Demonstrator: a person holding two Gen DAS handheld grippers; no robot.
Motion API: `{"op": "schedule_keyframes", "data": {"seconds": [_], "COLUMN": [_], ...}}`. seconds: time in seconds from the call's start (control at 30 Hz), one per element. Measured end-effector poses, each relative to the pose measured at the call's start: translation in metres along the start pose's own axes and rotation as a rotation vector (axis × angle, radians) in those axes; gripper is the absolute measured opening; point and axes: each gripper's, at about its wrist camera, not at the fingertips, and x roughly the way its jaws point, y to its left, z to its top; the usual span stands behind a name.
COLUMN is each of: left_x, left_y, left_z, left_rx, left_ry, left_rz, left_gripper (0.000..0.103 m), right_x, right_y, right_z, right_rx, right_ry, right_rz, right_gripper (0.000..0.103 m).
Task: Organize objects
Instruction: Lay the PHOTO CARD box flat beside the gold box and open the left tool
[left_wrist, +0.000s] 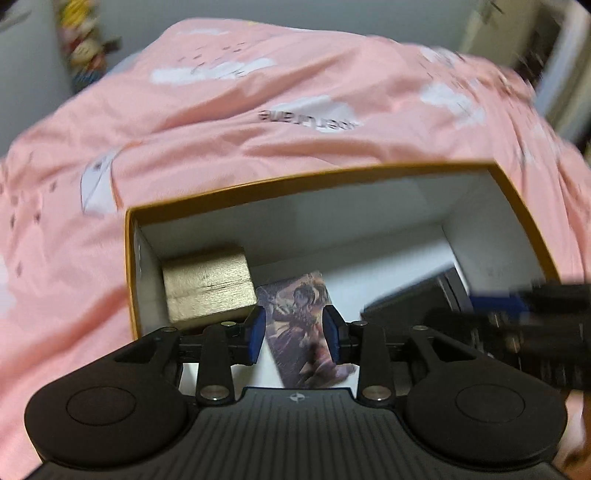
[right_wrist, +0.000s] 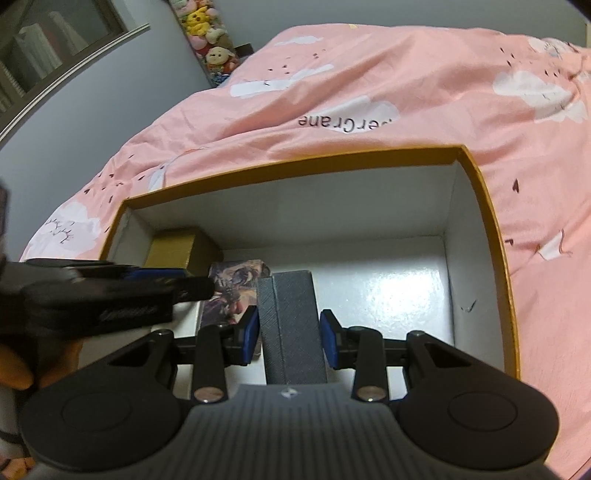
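An open box with an orange rim (left_wrist: 314, 177) (right_wrist: 295, 158) and white inside sits on the bed. A gold box (left_wrist: 208, 284) (right_wrist: 173, 245) stands in its far left corner. Beside it an illustrated card pack (left_wrist: 295, 295) (right_wrist: 236, 284) lies flat on the box floor. My left gripper (left_wrist: 294, 334) hovers over the pack, open, its blue pads clear of it. My right gripper (right_wrist: 289, 334) is shut on a dark grey textured case (right_wrist: 291, 317), holding it inside the box to the right of the pack. The case (left_wrist: 410, 299) looks blurred in the left wrist view.
A pink duvet with white clouds (right_wrist: 369, 74) surrounds the box. Plush toys (right_wrist: 210, 33) hang at the wall behind the bed, with a bookshelf (right_wrist: 44, 48) further left. The right half of the box floor (right_wrist: 399, 291) is bare. A person's hand (right_wrist: 14, 365) holds the left gripper.
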Motion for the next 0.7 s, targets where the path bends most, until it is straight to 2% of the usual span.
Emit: {"op": "schedule_keyframes", "data": {"seconds": [0.17, 0.27, 0.33, 0.57, 0.7], "left_x": [-0.001, 0.008, 0.015, 0.037, 0.043], "left_y": [-0.023, -0.036, -0.042, -0.059, -0.061], "left_z": [-0.013, -0.022, -0.025, -0.039, -0.039], "left_rx": [0.263, 0.372, 0.418, 0.550, 0.562], "left_ry": [0.040, 0.064, 0.077, 0.117, 0.130], "left_rz": [0.037, 0.068, 0.087, 0.170, 0.178], "left_gripper": [0.053, 0.062, 0.068, 0.069, 0.072], "right_x": [0.002, 0.003, 0.003, 0.008, 0.013], "right_y": [-0.008, -0.011, -0.014, -0.026, -0.033], "right_z": [0.000, 0.001, 0.002, 0.008, 0.013], "right_rx": [0.031, 0.036, 0.043, 0.100, 0.140], "right_ry": [0.006, 0.008, 0.012, 0.012, 0.012], "right_rz": [-0.008, -0.006, 0.000, 0.016, 0.044], "right_gripper": [0.037, 0.037, 0.037, 0.037, 0.037]}}
